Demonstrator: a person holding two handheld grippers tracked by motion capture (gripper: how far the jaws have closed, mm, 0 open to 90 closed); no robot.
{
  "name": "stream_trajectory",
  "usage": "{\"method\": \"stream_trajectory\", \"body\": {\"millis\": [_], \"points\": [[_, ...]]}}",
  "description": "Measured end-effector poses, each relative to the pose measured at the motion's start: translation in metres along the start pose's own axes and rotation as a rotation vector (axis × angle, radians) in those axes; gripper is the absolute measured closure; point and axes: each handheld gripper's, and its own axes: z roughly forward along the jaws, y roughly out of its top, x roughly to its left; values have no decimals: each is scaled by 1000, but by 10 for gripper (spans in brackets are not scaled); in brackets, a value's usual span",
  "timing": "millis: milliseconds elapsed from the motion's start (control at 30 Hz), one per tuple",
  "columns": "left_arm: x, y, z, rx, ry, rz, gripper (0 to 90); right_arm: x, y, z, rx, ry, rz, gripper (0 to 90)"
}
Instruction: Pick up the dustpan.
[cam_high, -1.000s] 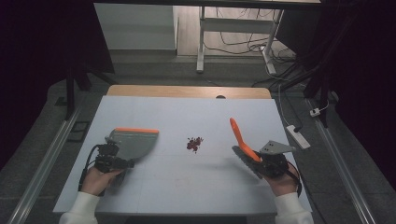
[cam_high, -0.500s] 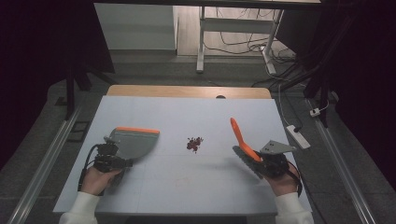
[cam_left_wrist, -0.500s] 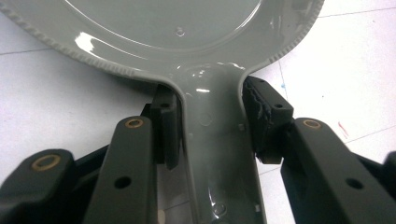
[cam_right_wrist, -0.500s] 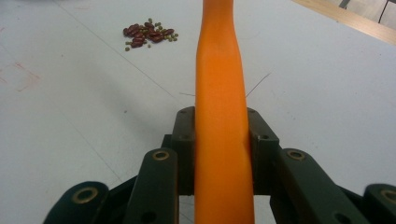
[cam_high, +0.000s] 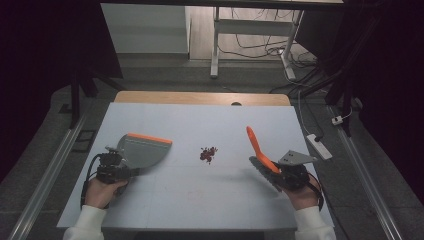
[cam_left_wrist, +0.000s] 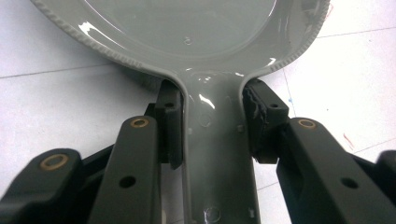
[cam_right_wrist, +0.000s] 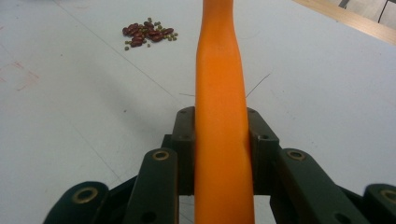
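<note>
clamping dustpan handle (cam_left_wrist: 217, 154) in left tool (cam_left_wrist: 215, 126), right tool (cam_right_wrist: 220, 140) gripping brush (cam_right_wrist: 219, 93)

Surroundings of the work surface

A white power strip (cam_high: 318, 146) lay on the grey floor (cam_high: 380, 165) beside the table; a white desk frame (cam_high: 216, 45) stood beyond, cables (cam_high: 260, 45) trailing behind it.

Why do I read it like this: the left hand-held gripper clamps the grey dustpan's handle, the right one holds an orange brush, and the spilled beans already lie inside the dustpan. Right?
Not quite. The beans lie on the table, in a small pile between the dustpan and the brush, as the high view shows. The rest holds: the left hand-held gripper clamps the dustpan's handle, and the right hand-held gripper holds the orange brush.
</note>
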Motion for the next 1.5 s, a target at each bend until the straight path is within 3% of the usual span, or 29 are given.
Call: {"method": "stream_trajectory", "body": {"millis": [300,667,833,1500], "points": [[0,-1,-5,-52,-4,26,619,0,0,-1,-4,-1,-1,699],[0,0,-10,-127,-68,95,620,0,0,-1,-9,-4,-3,699],[0,0,-13,-156,-84,106,620,0,1,-1,-15,-2,-6,699],[4,5,-21,-214,-157,201,619,1,2,-2,-26,-10,-6,699]]}}
